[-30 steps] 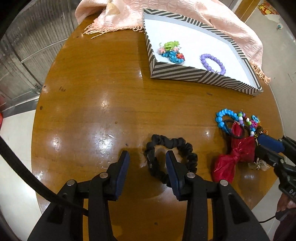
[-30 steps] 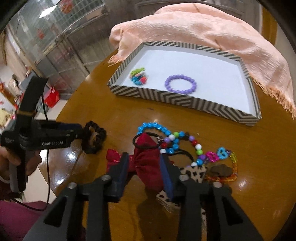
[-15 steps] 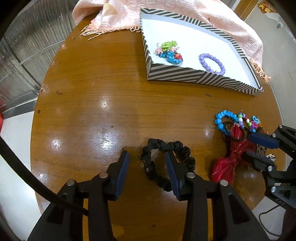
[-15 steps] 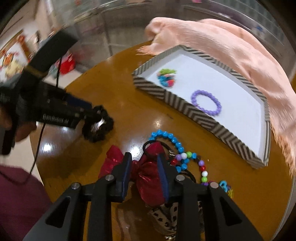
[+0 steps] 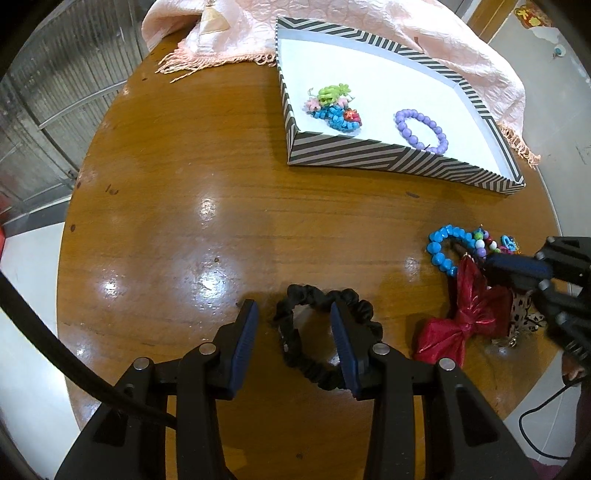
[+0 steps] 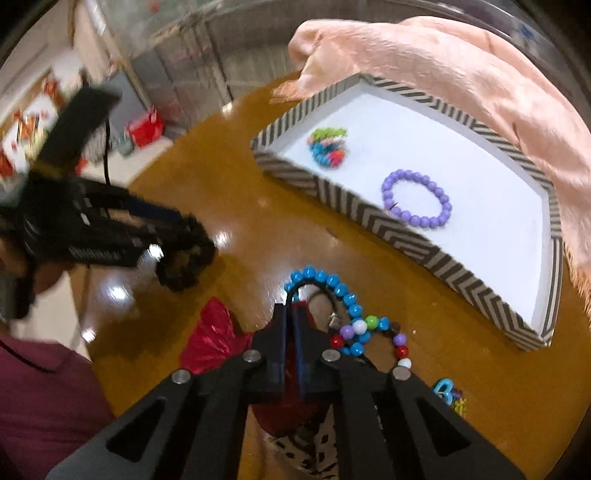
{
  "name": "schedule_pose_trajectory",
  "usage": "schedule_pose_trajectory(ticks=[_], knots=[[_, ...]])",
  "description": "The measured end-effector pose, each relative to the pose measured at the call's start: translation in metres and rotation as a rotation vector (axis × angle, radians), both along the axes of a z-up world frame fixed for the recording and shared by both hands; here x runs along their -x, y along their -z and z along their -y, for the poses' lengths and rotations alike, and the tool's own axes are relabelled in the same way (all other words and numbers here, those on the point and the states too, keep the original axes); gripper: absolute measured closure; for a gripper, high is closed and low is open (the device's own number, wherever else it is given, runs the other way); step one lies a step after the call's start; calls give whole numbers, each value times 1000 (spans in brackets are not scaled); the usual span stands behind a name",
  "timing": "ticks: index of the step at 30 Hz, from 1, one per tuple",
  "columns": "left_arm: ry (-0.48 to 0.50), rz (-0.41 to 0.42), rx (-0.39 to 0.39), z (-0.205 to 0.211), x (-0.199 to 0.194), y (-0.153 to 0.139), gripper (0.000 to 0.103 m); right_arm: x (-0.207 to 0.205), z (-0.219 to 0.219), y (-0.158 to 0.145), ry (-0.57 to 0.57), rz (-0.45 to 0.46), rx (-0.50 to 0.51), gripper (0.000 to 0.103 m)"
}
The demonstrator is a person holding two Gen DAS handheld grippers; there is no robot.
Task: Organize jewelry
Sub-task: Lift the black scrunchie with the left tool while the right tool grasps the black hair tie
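Observation:
A black scrunchie [image 5: 325, 332] lies on the round wooden table [image 5: 184, 184]. My left gripper [image 5: 295, 332] points down at it, jaws closing. The scrunchie's left band sits between the pads, which do not touch it. The blurred right wrist view also shows the left gripper [image 6: 173, 243] over the scrunchie. My right gripper [image 6: 291, 314] is shut on a shiny red bow [image 6: 214, 339], and the left wrist view shows the right gripper [image 5: 513, 269] pinching the red bow [image 5: 465, 317] at its top. A striped tray [image 5: 369, 158] holds a purple bead bracelet [image 5: 421, 131] and a colourful charm cluster [image 5: 334, 107].
A blue bead bracelet [image 6: 332, 284], mixed beads and a leopard-print piece [image 6: 314, 443] lie around the bow. A pink fringed cloth [image 5: 369, 22] drapes behind the tray [image 6: 369, 218]. A person's dark red sleeve [image 6: 44, 398] is at the lower left.
My right gripper's jaws closed fully on the red bow and the gripper rolled. My left gripper's jaws narrowed a little around the scrunchie's left band.

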State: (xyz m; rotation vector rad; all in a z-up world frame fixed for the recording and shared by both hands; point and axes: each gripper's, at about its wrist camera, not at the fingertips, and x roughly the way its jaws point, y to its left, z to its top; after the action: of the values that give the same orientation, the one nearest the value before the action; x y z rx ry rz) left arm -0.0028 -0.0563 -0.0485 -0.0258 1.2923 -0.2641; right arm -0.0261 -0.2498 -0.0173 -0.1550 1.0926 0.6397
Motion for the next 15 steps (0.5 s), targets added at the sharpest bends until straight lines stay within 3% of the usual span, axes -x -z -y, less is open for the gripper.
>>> schedule_pose_trajectory(ticks=[2, 7, 11, 15], knots=[[7, 3, 3, 1, 0, 0, 96, -3, 8, -7, 38, -10, -56, 100], [21, -1, 29, 2, -4, -1, 103, -4, 24, -22, 111, -14, -164, 101], [27, 10, 30, 1, -4, -4, 103, -1, 17, -22, 85, -23, -133, 100], [28, 7, 31, 2, -4, -4, 103, 7, 3, -9, 30, -29, -29, 96]])
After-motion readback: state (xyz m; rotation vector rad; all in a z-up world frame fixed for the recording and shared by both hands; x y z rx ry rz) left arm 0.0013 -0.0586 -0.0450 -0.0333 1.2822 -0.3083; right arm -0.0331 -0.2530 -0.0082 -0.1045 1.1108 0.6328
